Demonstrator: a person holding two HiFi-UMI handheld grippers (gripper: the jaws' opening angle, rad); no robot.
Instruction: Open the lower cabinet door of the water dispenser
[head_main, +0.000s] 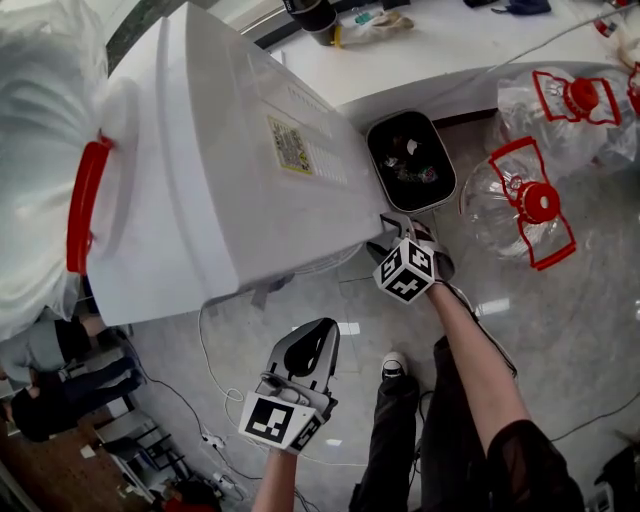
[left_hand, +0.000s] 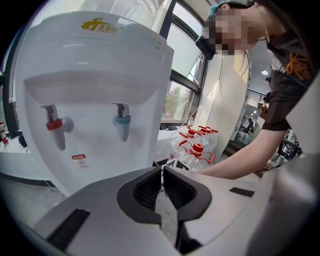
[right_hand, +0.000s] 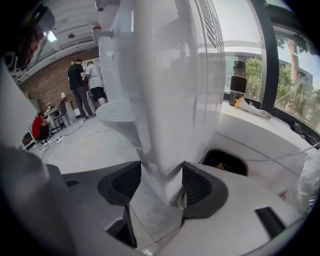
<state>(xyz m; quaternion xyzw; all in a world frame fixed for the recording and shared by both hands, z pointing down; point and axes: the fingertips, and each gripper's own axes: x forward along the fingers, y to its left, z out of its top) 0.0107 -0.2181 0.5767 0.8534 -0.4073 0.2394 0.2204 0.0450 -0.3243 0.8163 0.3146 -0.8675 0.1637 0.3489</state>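
Head view: the white water dispenser (head_main: 220, 150) fills 10 o'clock; the right hand-held gripper (head_main: 392, 232) reaches its bottom corner at centre, the left hand-held gripper (head_main: 322, 335) hangs apart at 6 o'clock over the floor (head_main: 560, 300). Left gripper view: the left hand-held gripper (left_hand: 162, 170) is closed on nothing, the dispenser (left_hand: 90, 100) with 2 taps at 10 o'clock. Right gripper view: the right hand-held gripper (right_hand: 161, 175) is wide open, straddling the dispenser's (right_hand: 170, 100) lower corner; whether the pads press it is unclear
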